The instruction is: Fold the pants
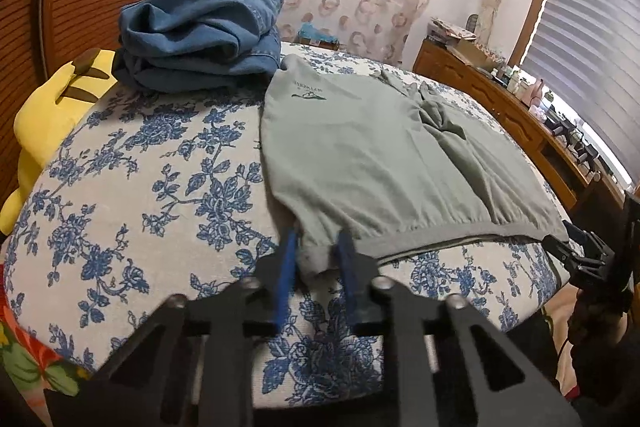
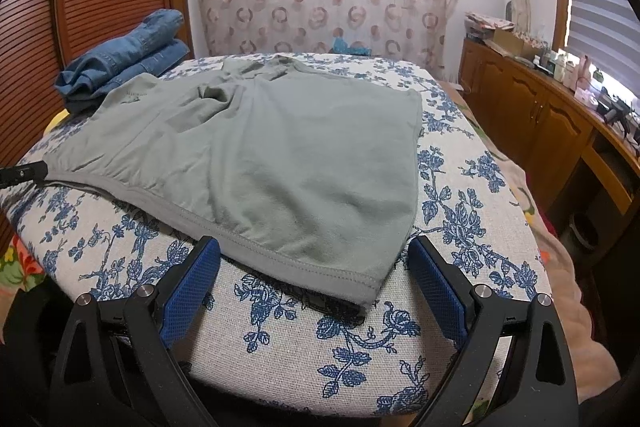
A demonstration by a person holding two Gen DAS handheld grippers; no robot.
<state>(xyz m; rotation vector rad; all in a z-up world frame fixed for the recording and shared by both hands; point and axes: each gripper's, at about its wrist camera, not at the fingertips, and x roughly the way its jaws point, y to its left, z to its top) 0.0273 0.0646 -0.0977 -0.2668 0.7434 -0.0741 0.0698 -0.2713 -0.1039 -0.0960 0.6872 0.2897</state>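
Grey-green pants (image 1: 372, 155) lie flat on the floral bed cover, waistband toward me; they also show in the right wrist view (image 2: 288, 155). My left gripper (image 1: 318, 247) is shut on the left corner of the waistband, the cloth pinched between its blue pads. My right gripper (image 2: 314, 261) is open, its blue pads (image 2: 436, 283) on either side of the right waistband corner (image 2: 360, 287) without touching it. The right gripper also shows at the right edge of the left wrist view (image 1: 576, 247).
Folded blue jeans (image 1: 200, 35) sit at the back left of the bed (image 1: 120, 187). A yellow plush (image 1: 52, 115) lies at the left edge. A wooden sideboard (image 2: 532, 115) with clutter runs along the right wall. A patterned curtain hangs behind.
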